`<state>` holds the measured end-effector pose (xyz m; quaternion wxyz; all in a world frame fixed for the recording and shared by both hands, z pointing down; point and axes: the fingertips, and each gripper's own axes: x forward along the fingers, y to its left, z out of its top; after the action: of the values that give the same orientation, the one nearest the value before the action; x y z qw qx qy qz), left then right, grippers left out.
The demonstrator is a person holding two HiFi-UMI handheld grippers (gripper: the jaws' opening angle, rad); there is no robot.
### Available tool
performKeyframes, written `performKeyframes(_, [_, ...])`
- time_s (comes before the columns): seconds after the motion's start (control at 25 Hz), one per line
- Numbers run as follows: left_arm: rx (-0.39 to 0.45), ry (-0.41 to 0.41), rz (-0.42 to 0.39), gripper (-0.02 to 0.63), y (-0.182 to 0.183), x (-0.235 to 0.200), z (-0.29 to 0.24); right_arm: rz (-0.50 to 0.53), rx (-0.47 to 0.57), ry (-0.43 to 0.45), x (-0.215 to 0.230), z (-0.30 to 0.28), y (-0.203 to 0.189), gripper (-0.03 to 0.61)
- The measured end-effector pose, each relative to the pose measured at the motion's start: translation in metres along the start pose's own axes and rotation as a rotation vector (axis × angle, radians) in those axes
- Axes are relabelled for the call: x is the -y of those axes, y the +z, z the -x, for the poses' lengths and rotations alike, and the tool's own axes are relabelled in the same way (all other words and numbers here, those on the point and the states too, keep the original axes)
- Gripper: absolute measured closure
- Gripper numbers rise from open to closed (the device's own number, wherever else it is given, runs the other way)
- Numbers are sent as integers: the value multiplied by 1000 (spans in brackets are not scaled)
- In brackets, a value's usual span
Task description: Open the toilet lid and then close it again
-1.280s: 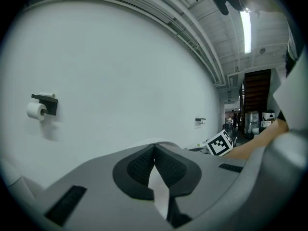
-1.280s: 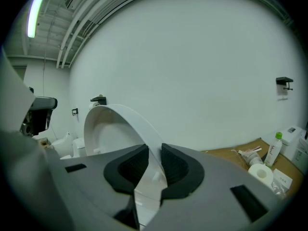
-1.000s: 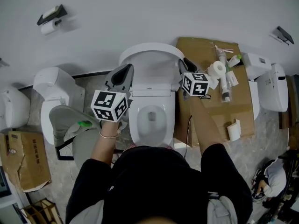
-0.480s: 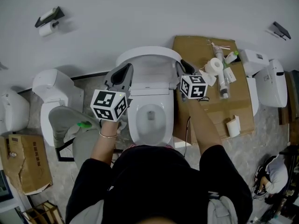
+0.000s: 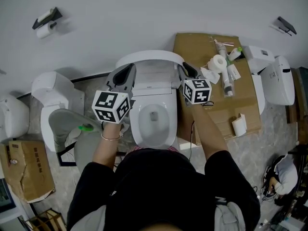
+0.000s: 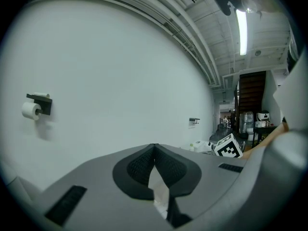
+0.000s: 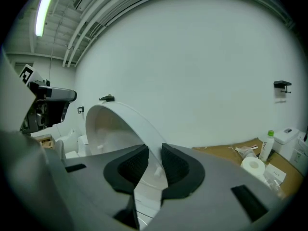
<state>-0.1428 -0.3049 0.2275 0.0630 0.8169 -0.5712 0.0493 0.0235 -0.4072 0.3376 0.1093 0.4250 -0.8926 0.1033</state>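
Observation:
The white toilet stands below me with its bowl uncovered. Its lid is raised upright near the wall. My right gripper is at the lid's right edge. In the right gripper view the lid's rim passes between the dark pads, which are closed on it. My left gripper is beside the lid's left edge. In the left gripper view its tips touch, with nothing between them and only the wall beyond.
A cardboard sheet on the right carries a paper roll, tubes and bottles. More toilets stand at the left and right. A grey seat cover lies at the left. A toilet-roll holder hangs on the wall.
Both grippers keep their places at the lid's edges, and the lid stays upright. The whole scene has drifted slightly left in the head view.

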Motion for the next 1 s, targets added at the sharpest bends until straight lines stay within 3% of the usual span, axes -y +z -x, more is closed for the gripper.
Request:
performKeyframes(0.52, [-29, -8, 11, 609, -12, 13, 1, 6, 7, 27, -9, 21, -11, 488])
performKeyframes(1.0, [-47, 32, 28, 609, -26, 26, 10, 20, 4, 69, -18, 39, -22, 486])
